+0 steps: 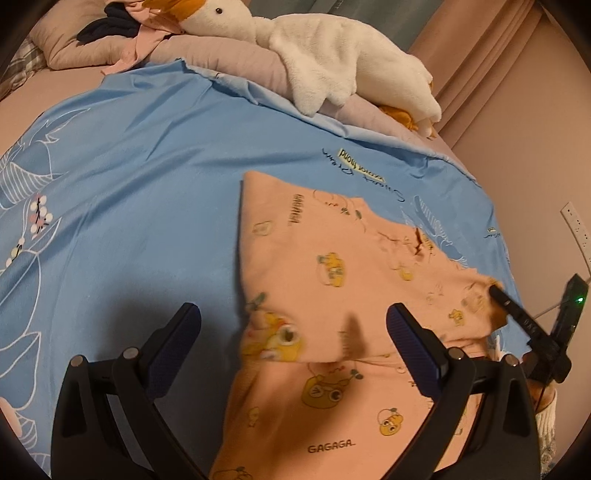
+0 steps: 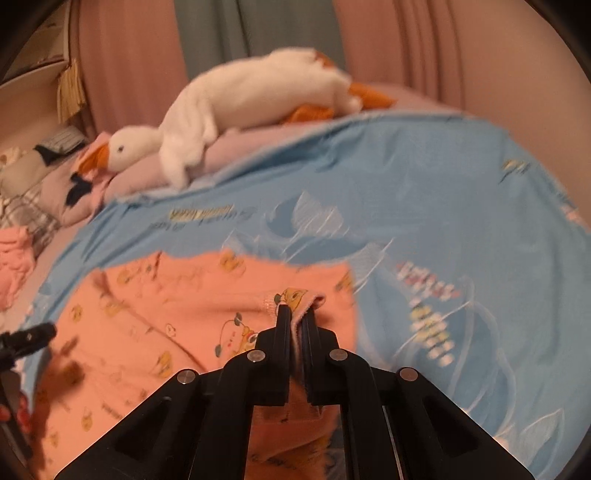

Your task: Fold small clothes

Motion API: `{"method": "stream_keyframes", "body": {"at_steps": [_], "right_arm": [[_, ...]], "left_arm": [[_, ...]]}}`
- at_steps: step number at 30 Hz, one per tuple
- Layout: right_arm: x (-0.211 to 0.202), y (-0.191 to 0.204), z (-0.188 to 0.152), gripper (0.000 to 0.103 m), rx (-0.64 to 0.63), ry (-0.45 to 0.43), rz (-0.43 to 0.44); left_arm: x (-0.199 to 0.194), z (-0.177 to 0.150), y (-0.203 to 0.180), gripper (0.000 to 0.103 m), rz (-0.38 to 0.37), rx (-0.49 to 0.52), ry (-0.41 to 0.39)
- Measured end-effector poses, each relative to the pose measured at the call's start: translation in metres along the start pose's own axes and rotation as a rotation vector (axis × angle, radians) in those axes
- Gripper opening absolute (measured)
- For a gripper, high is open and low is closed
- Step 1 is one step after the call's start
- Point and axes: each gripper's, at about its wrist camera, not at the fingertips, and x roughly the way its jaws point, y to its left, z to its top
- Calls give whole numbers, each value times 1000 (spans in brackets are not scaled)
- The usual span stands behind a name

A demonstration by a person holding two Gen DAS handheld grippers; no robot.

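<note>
A small peach-pink garment (image 1: 332, 295) printed with yellow cartoon animals lies on the blue bedsheet (image 1: 140, 192), with one part folded over the rest. My left gripper (image 1: 293, 319) is open and empty, just above the garment's near left part. My right gripper (image 2: 297, 314) is shut on a hem edge of the garment (image 2: 155, 325) and holds it slightly lifted. In the left wrist view the right gripper (image 1: 496, 293) pinches the garment's right edge. In the right wrist view the left gripper's tip (image 2: 33, 334) shows at the far left.
A white plush goose (image 1: 317, 51) lies on a pinkish quilt (image 1: 221, 55) at the back of the bed. Dark and pink clothes (image 1: 122, 26) are piled near the pillow. Curtains (image 2: 258, 33) hang behind. A wall socket (image 1: 574, 221) is at the right.
</note>
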Motion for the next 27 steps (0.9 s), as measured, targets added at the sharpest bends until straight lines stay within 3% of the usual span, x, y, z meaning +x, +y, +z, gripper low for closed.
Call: {"method": "stream_keyframes", "body": {"at_steps": [2,4,7,9,12,14,17,19,21,22,25,27], "right_arm": [[6,-4,2,7,6,-5,-56],[26,-7,-3,7,-3,79,-73],[42,-4,-9,8,-39,132,-132],[32,-6,-6,15,-18,111,-163],[6,-1,3,17,-14,10,-191],[-1,9,10,17,-34,-16,-129],[11,33,18,17,-55,41,98],[20,44,18,17,-52,75,176],[30,58,14,17,-70,104,253],[36,66,9,17,-89,145,276],[48,94,-15,17,-208,309,315],[40,112,-27,17,-330,337,314]], "left_arm": [[3,-1,1,101,10,0,8],[7,-2,2,101,33,7,23],[9,-4,2,101,67,21,34],[4,-3,1,100,76,25,20],[-18,3,-8,100,50,44,-71],[-28,7,-20,101,12,77,-120],[-19,9,-35,99,-40,126,-100],[1,5,-35,91,-62,126,-25],[19,-1,-29,68,-8,122,55],[24,-7,-23,65,20,127,77],[8,-14,-17,65,12,151,65],[5,-21,-9,69,32,158,87]]}}
